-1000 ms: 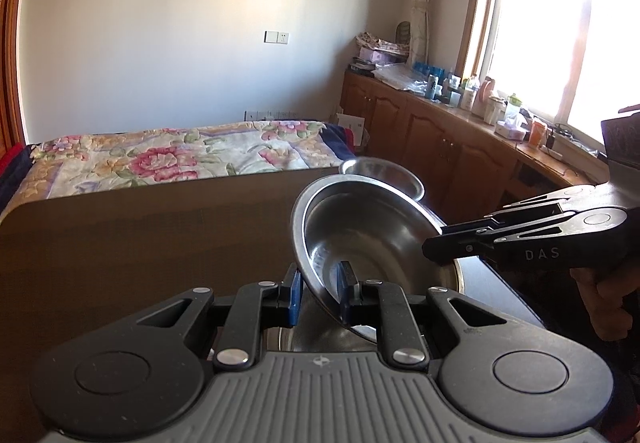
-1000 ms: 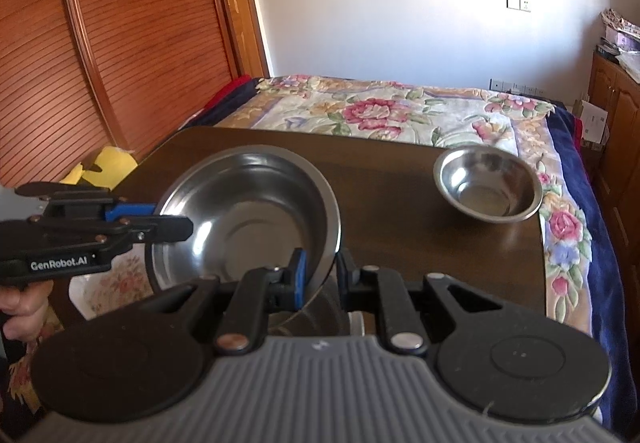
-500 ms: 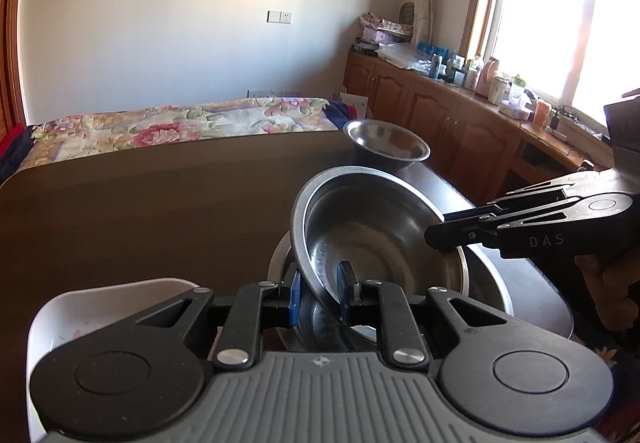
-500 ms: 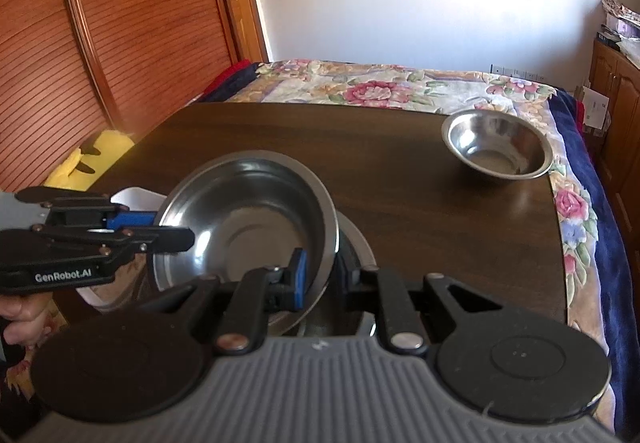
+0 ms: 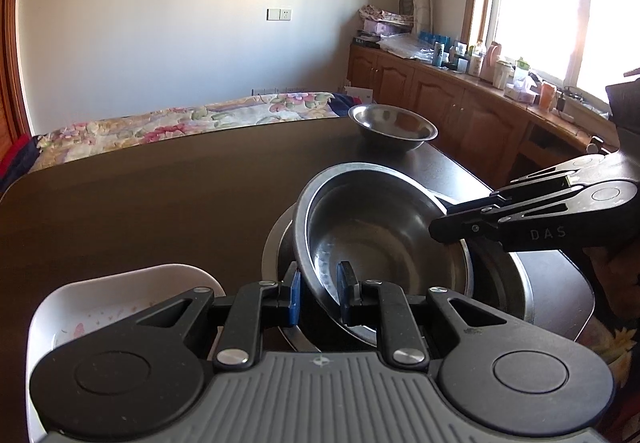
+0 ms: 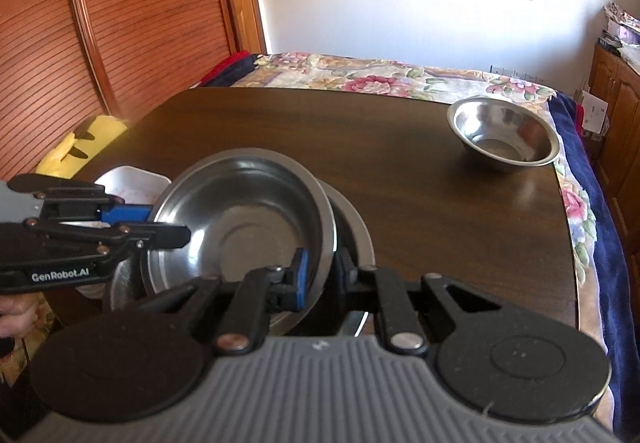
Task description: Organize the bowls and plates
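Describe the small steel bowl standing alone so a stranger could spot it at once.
On the dark wooden table, look to the far corner nearest the floral bedspread. The small round stainless-steel bowl stands there alone and upright, unlike the larger steel bowl gripped on both sides.

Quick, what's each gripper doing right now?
Left gripper: shut on the steel bowl, gripping its rim.
Right gripper: shut on the same steel bowl's opposite rim.

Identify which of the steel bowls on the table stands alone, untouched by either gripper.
The small steel bowl near the table's far corner. It sits by itself, while the held bowl is clamped at its rim by both grippers above the larger steel bowl beneath it.
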{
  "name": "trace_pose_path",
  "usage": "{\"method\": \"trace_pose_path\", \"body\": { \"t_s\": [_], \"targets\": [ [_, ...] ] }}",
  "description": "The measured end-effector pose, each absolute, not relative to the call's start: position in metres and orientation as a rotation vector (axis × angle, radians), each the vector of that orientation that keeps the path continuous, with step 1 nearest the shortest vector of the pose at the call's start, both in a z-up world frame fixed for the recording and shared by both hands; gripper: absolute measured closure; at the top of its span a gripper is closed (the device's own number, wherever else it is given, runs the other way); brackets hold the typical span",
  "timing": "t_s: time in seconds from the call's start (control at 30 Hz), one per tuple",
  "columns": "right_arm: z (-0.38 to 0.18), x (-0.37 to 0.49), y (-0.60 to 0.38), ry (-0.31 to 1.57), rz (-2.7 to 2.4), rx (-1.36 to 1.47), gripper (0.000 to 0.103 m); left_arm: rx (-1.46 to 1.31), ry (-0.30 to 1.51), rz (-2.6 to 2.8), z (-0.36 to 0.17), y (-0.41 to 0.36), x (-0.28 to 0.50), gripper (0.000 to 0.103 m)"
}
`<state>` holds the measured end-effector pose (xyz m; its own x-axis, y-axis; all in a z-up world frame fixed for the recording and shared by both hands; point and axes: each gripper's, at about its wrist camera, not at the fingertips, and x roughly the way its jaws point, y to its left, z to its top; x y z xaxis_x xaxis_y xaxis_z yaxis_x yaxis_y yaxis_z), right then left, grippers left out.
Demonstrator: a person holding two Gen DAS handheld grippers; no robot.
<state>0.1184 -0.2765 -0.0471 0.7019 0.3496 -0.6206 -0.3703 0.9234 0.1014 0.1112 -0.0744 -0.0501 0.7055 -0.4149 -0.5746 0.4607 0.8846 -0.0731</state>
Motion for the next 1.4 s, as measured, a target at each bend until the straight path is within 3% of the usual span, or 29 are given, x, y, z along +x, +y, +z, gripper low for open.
{"method": "trace_pose_path", "body": {
  "t_s": [0.27, 1.4],
  "targets": [
    [-0.046, 0.118, -0.276, 0.682, 0.395, -0.058, 0.092, 0.11, 0.608, -0.48, -0.054, -0.078, 0.108, 0.083],
    [-0.026, 0.109, -0.273, 0.592, 0.35, -0.12, 0.092, 0.109, 0.548, -0.479, -0.036, -0.075, 0.096, 0.083]
  ]
}}
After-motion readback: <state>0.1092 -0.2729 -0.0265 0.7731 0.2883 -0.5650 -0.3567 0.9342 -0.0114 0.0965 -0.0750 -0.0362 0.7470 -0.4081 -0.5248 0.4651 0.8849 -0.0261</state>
